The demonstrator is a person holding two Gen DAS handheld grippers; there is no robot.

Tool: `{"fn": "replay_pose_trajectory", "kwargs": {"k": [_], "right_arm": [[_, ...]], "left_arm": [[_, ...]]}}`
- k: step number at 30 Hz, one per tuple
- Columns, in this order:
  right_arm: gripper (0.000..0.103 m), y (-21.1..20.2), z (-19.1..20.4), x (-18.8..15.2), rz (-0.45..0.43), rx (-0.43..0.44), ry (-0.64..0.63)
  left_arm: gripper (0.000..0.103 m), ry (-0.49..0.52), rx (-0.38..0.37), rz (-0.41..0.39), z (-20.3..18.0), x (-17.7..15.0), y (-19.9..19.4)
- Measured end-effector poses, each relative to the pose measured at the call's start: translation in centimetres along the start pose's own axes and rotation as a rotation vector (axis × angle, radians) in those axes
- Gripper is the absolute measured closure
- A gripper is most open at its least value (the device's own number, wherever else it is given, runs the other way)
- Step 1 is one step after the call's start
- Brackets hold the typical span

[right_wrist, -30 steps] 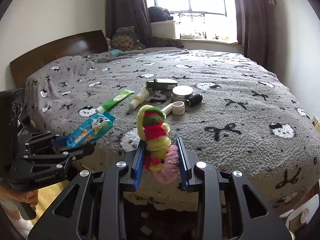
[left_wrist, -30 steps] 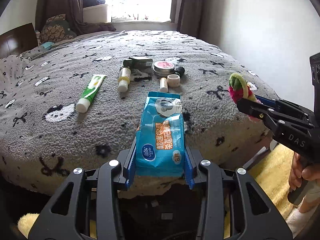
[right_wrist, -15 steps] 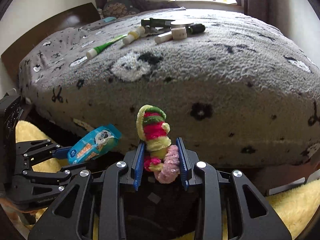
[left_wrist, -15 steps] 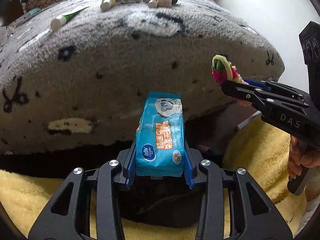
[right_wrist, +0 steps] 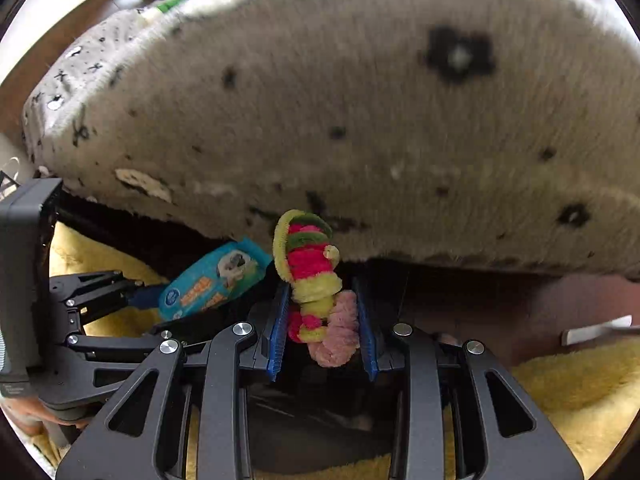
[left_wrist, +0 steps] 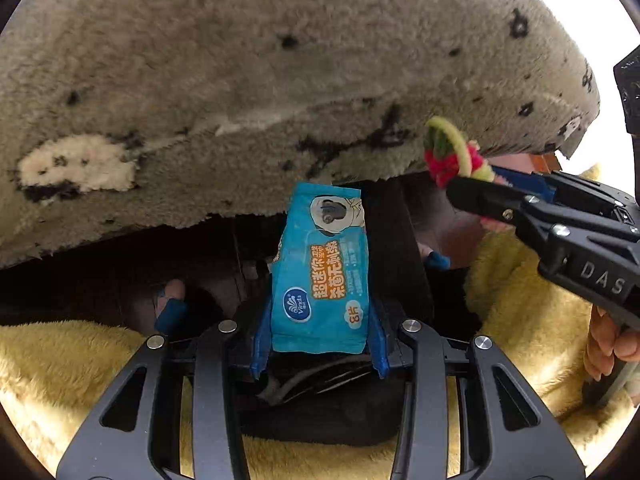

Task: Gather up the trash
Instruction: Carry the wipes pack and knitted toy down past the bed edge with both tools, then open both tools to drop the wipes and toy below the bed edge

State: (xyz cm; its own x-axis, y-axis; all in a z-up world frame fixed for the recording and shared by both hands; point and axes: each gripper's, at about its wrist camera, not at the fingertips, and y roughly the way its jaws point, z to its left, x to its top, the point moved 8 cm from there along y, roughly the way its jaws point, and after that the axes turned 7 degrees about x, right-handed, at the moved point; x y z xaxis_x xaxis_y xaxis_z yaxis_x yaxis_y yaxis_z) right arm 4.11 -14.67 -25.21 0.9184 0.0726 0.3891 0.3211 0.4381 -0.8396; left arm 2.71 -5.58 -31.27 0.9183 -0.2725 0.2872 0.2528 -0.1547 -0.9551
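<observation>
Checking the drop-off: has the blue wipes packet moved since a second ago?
Yes. The wipes packet has gone down, from above the bed's top to below its edge.

The wet-wipe packet [left_wrist: 320,280] is sky blue with orange lettering, a round blue-and-white logo and a cartoon figure in black and white at its far end. The pipe-cleaner bundle [right_wrist: 316,284] is banded in lime yellow, hot pink and green, with a pale pink coil on its right. The bed blanket [left_wrist: 260,80] is grey fleece with black marks and cream patches. The rug [left_wrist: 520,320] is yellow. Each tool [right_wrist: 324,320] is black with blue pads
</observation>
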Motion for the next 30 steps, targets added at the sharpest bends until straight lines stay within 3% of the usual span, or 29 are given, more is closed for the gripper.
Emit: {"fn": "replay_pose_trajectory", "kwargs": {"k": [11,18,24,30], "right_arm": [[0.065,2.3,-1.1,-0.9,0.072,0.004,0.073],[0.048,1.6,-2.3,0.1,0.035,0.003,0.105],[0.033,-1.9,-3.4,1.7,-0.055,-0.034,0.097],[0.031,-7.4,-3.3,5.0,-0.189,-0.084,0.042]], "left_arm": [[0.061,0.006,-0.027,0.057,-0.3,-0.3,2.6],[0.053,0.010,-0.001,0.039,0.3,0.3,1.6],[0.045,0.017,0.030,-0.023,1.0,1.4,-1.2],[0.041,0.009,0.044,-0.133,2.1,3.8,-6.4]]}}
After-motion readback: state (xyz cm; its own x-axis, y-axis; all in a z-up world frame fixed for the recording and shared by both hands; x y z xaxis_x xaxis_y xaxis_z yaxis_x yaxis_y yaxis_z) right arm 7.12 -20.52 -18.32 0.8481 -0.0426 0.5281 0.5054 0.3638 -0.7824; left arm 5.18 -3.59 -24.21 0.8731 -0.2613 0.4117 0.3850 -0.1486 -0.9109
